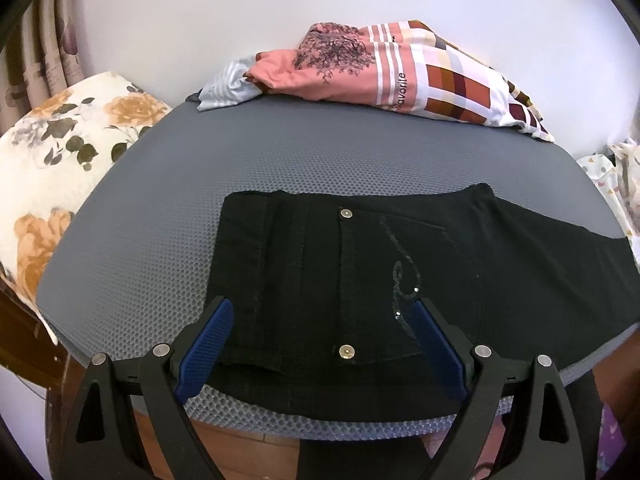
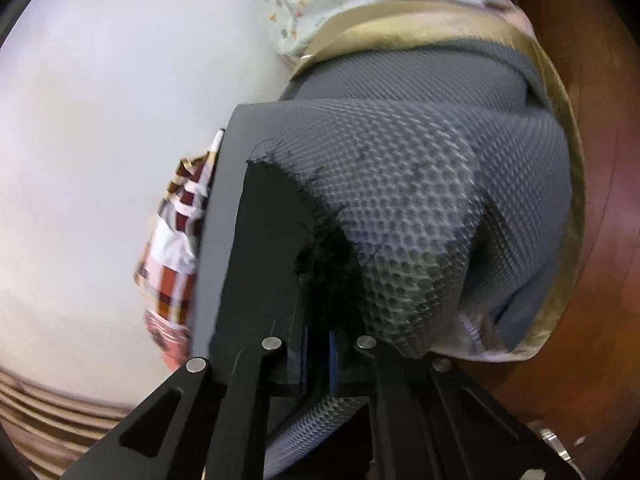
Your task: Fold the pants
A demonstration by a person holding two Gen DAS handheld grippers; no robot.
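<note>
Black pants (image 1: 400, 264) lie flat on a grey mesh mat (image 1: 160, 208), waist to the left, with a back pocket, sequin stitching and two metal rivets showing. The legs run off to the right. My left gripper (image 1: 324, 304) hovers open over the waist and pocket, one blue pad on each side, touching nothing. In the right wrist view, the frayed end of a black pant leg (image 2: 288, 216) lies on the mat (image 2: 400, 184) and runs in between the blue pads. My right gripper (image 2: 320, 344) is shut on it. Its tips are hidden by the cloth.
A pile of pink and plaid clothes (image 1: 400, 68) sits at the mat's far edge against a white wall. A floral cushion (image 1: 60, 160) lies to the left, a dotted white cloth (image 1: 616, 176) to the right. Brown wood (image 2: 600, 200) borders the mat past a gold trim (image 2: 400, 28).
</note>
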